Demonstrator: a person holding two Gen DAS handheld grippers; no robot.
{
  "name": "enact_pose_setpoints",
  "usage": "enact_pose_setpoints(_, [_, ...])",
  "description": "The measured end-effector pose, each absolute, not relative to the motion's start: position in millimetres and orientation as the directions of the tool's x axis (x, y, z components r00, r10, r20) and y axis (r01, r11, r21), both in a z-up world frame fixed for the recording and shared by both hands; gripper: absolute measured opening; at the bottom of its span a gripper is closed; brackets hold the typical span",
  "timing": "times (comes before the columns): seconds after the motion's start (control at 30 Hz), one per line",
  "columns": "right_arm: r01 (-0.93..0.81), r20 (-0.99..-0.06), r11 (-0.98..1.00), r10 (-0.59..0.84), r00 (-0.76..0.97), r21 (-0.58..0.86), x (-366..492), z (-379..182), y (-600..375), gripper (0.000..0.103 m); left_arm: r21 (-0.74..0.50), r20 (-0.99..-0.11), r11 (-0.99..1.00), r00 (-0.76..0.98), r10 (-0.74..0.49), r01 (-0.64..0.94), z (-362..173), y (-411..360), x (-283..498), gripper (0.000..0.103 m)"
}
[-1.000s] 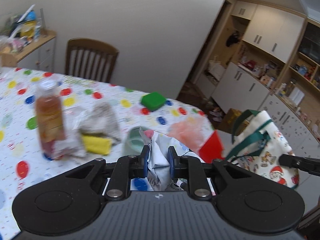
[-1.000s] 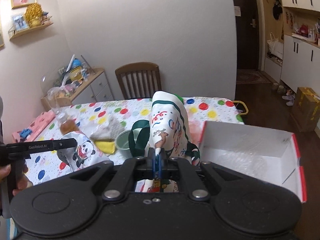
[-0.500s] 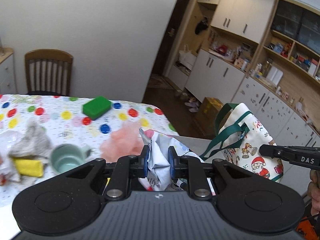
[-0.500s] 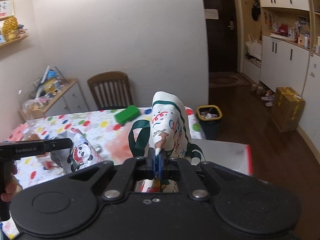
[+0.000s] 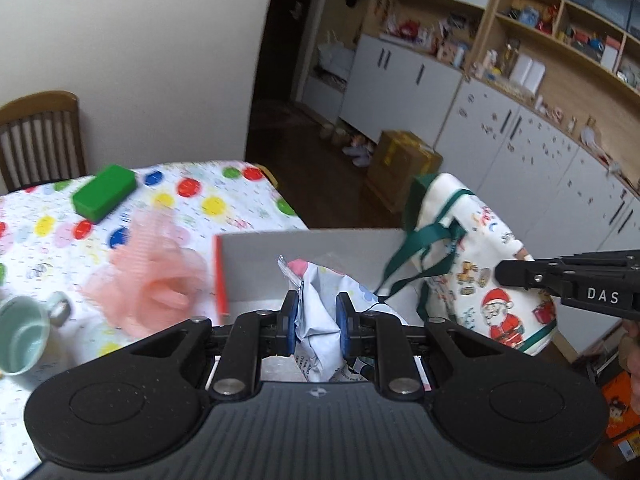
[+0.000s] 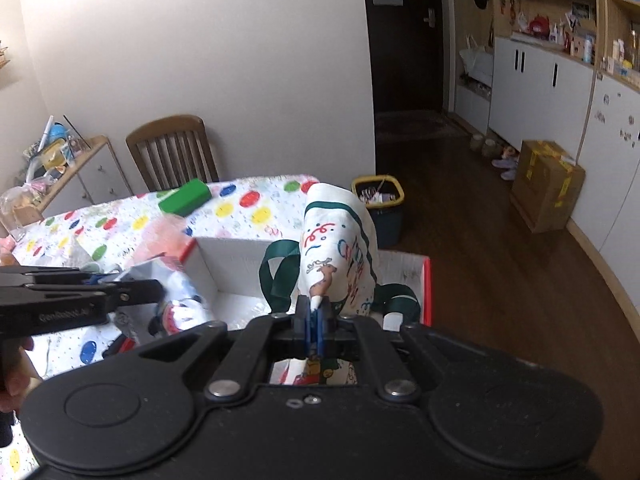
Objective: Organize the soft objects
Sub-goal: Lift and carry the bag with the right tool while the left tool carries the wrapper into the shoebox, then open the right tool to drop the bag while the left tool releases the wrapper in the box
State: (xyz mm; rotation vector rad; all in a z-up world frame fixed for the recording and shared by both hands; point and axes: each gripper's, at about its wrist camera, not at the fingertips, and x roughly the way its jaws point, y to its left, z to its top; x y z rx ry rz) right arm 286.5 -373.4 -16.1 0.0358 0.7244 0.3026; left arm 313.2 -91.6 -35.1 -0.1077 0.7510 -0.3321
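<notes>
Left gripper (image 5: 318, 322) clamped on crumpled white printed pouch (image 5: 320, 320), now over white box with red rim (image 5: 304, 264); bottle and yellow sponge gone from view. Pink mesh puff (image 5: 148, 280), green block (image 5: 105, 192), mint mug (image 5: 22, 336) on dotted tablecloth (image 5: 208, 200).

Right gripper (image 6: 315, 316) pinched on Christmas-print cloth tote (image 6: 340, 248), green straps, above same box (image 6: 240, 260); box nearer than before.

"DAS": white letters on the right gripper (image 5: 500, 276). "GenRobot.AI", blurred: on the left gripper (image 6: 160, 290).
</notes>
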Motion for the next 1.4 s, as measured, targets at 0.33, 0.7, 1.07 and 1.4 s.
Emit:
enact_pose_setpoints(0.33, [-0.265, -0.733, 0.948, 0.307, 0.607, 0.178, 314, -58, -379, 0.003, -0.166, -0.738, 0.939, 0.593, -0.321, 0.301, -80, -134, 349, 0.019])
enact_pose_setpoints(0.7, [-0.291, -0.787, 0.931, 0.347, 0.509, 0.222, 328, -87, -371, 0.003, -0.145, -0.829, 0.953, 0.493, -0.264, 0.266, -115, -149, 376, 0.019])
enact_pose_setpoints(1.07, [-0.303, -0.824, 0.921, 0.364, 0.434, 0.246, 337, -102, -361, 0.003, -0.187, -0.89, 0.962, 0.381, -0.251, 0.198, -132, -142, 397, 0.019])
enact_pose_setpoints(1.4, [-0.299, -0.846, 0.916, 0.371, 0.383, 0.267, 344, -110, -356, 0.016, -0.167, -0.901, 0.967, 0.368, -0.23, 0.195, -133, -144, 400, 0.02])
